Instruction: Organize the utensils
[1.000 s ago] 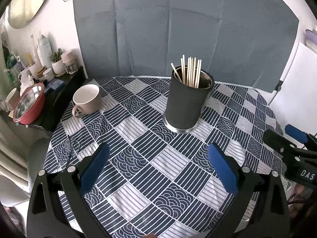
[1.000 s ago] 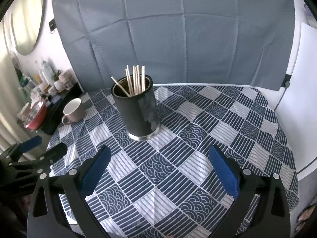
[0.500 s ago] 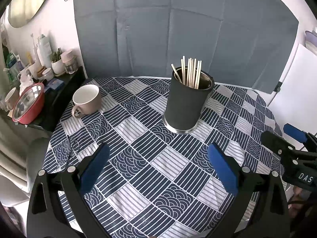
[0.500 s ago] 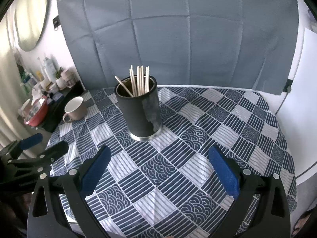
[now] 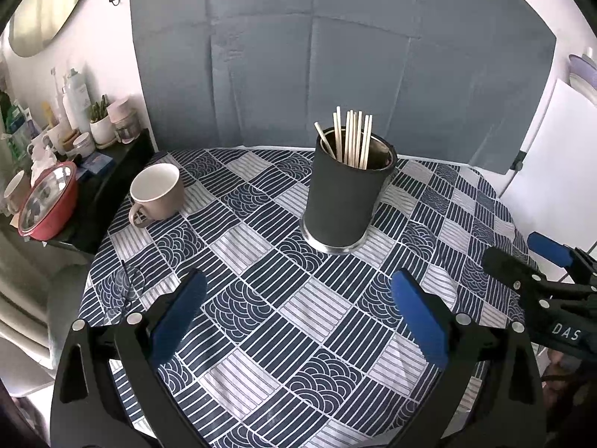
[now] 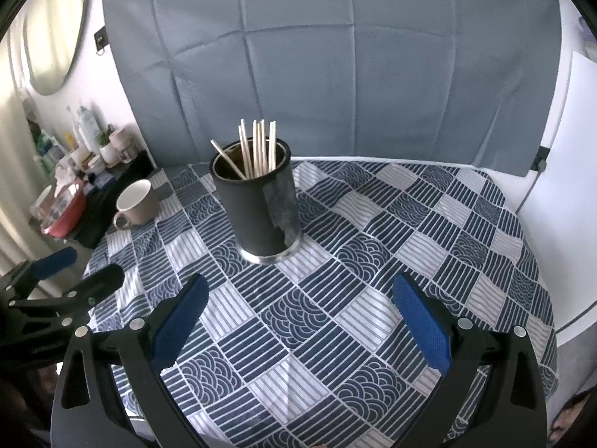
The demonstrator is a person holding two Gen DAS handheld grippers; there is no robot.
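You are holding both tongs wide open and empty: left tongs, right tongs. The chopsticks are standing in the black holder on the table. They look thin, light and slippery, so pinch them near the tops.

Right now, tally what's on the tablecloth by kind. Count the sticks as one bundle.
Mug: 1
Holder: 1
Stick bundle: 1
Glasses: 1
Total: 4

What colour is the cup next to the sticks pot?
Beige cup, white inside; clearest in the left wrist view.
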